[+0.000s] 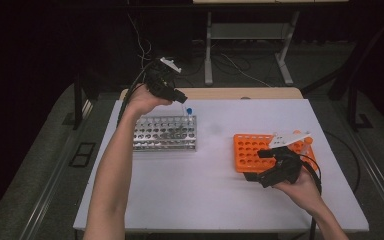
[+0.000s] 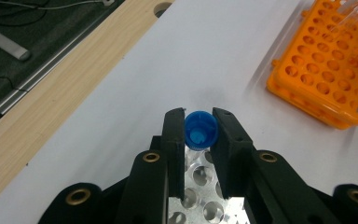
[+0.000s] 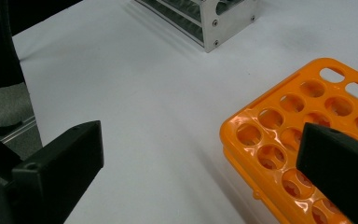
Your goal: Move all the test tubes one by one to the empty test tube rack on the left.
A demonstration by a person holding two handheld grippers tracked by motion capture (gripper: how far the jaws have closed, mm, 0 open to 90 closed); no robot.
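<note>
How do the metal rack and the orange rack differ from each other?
The metal rack is silver and shiny; the orange rack is bright orange plastic. The metal rack lies at the table's left, the orange rack at its right. The left gripper holds a blue-capped tube above the metal rack. Both have rows of round holes.

A lab — tube racks (image 1: 165,133) on a white table (image 1: 215,200).
</note>
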